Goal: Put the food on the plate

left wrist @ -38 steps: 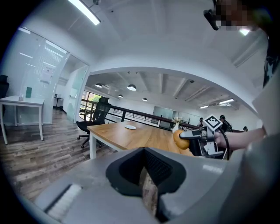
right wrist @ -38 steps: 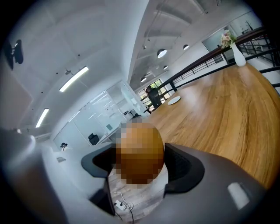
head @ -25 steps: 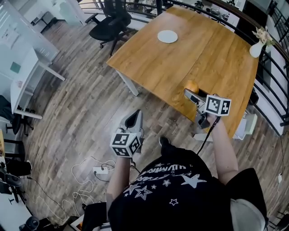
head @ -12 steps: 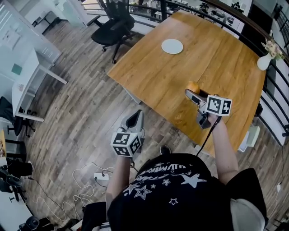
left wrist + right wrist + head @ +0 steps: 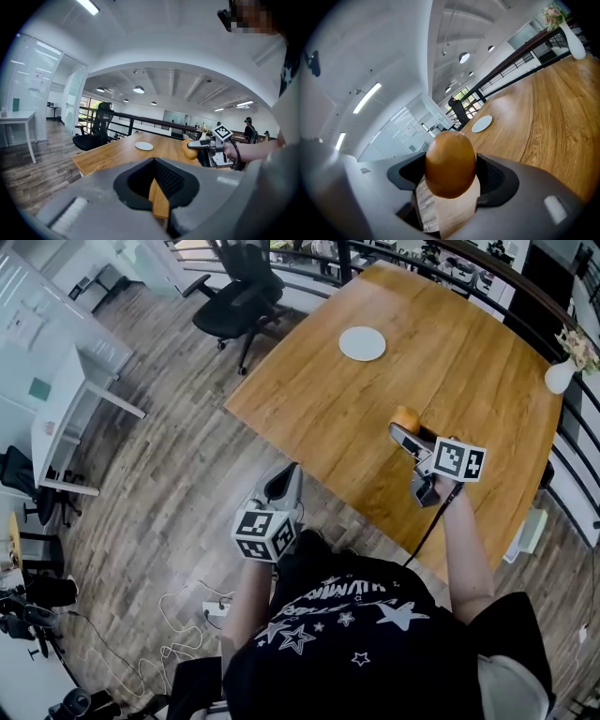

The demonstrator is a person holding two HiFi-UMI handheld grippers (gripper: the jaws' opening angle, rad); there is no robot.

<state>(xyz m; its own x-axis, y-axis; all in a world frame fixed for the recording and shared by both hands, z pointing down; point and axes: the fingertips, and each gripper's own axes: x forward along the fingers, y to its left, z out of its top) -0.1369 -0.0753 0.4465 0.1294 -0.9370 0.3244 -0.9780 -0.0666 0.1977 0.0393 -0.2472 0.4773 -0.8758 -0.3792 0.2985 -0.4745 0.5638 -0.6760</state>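
My right gripper [image 5: 401, 430] is shut on a round orange-brown piece of food [image 5: 405, 417], held over the near part of the wooden table [image 5: 469, 343]. The food [image 5: 450, 164] fills the space between the black pads in the right gripper view. A small white plate [image 5: 362, 343] lies farther along the table, beyond the food; it also shows as the plate [image 5: 482, 123] and the plate [image 5: 144, 146]. My left gripper [image 5: 283, 482] hangs over the floor beside the table's near corner, shut and holding nothing [image 5: 154, 161].
A black office chair [image 5: 239, 292] stands past the table's far left corner. A white vase with flowers [image 5: 564, 371] sits at the table's right edge by a dark railing. A white desk [image 5: 66, 399] is at the left. Cables [image 5: 178, 634] lie on the floor behind.
The person has stepped toward the table, so both grippers are farther forward. The right gripper, still holding the food, reaches deeper over the tabletop; the plate is nearer.
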